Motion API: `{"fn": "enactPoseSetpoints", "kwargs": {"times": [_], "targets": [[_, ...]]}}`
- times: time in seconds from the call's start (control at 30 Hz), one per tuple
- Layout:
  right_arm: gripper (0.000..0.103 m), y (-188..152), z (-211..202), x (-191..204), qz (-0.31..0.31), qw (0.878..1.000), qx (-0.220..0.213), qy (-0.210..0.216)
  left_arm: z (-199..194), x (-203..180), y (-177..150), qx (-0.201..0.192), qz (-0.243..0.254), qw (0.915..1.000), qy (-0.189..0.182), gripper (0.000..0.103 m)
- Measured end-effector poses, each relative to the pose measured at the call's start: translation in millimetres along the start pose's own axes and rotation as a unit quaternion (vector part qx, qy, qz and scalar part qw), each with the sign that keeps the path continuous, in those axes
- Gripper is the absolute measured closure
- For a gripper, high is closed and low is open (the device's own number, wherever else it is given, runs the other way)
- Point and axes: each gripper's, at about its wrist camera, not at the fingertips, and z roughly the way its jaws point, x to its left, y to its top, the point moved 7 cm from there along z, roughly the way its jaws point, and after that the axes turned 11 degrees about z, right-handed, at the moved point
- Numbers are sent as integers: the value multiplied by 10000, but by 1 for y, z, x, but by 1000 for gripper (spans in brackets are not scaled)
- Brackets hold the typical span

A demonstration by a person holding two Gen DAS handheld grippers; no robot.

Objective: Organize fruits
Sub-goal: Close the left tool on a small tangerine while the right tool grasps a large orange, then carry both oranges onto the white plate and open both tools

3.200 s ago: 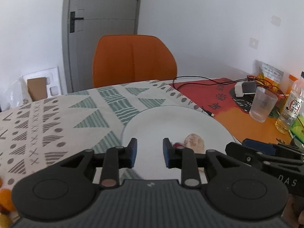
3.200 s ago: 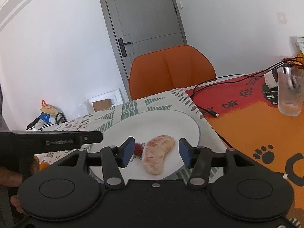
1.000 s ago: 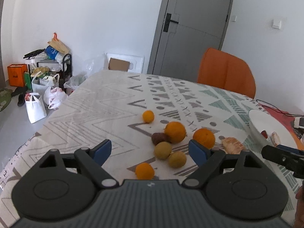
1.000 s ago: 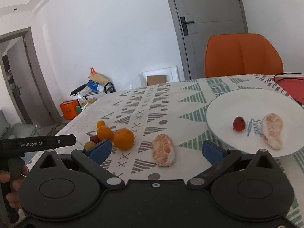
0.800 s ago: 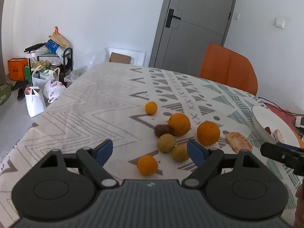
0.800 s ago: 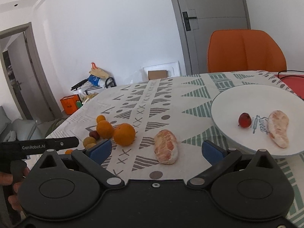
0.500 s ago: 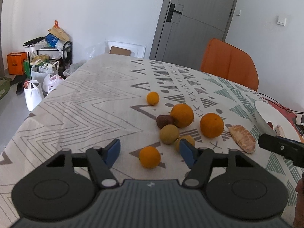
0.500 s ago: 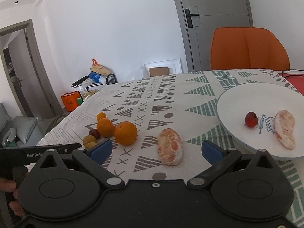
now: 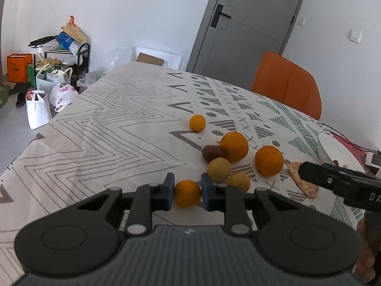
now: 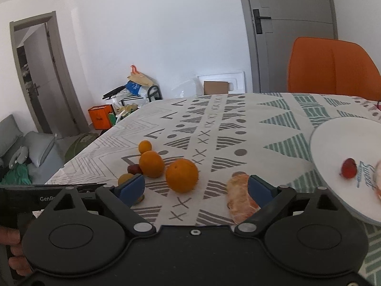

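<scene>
My left gripper [image 9: 186,192] is shut on a small orange [image 9: 187,193] resting on the patterned tablecloth. Beyond it lie two yellow-green fruits [image 9: 218,166], a dark brown fruit [image 9: 212,153], two big oranges [image 9: 234,146] and another small orange [image 9: 197,123]. My right gripper [image 10: 195,189] is open and empty; a big orange [image 10: 182,175] lies ahead between its fingers and a peeled citrus piece [image 10: 240,197] lies by its right finger. The white plate [image 10: 338,140] at the right holds a small red fruit [image 10: 348,167] and part of another peeled piece.
An orange chair [image 10: 333,65] stands behind the table, with a grey door [image 9: 250,23] behind it. Bags and a rack [image 9: 54,54] stand on the floor past the table's left edge. Black cables [image 9: 343,135] lie beyond the plate.
My left gripper has moved forward and down and closed around the nearest small orange. My right gripper has moved closer to the peeled citrus piece and stayed open.
</scene>
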Motion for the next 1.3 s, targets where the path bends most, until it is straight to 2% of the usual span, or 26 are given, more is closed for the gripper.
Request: {"fn": "enactPoseSetpoints", "kwargs": {"times": [0.2,0.47,0.53,0.6,0.7,0.9,1.3], "targets": [[22,1,13,5,-82,9999,99,-20,-2,6,5,-99,-21,9999,34,81],[28,1,37,16,-267,9994,221,-60,-4,21,11,-221,-104,9997,72,81],[35,0,46,16,-285,9991,279,-119,-4,24,12,-259,-138,9995,76,81],[65,-3,55,16,-311,9985,424,-149,-4,27,12,-276,-201,9994,80,81],[66,-5,57,17,-283,9983,481,-155,-2,27,12,-242,-220,9994,74,81],[66,-5,34,5,-56,9994,301,-144,-5,15,19,-341,-71,9994,-15,81],[66,10,-9,-19,127,9991,-247,-325,-2,-38,40,-480,409,9975,-333,81]]}}
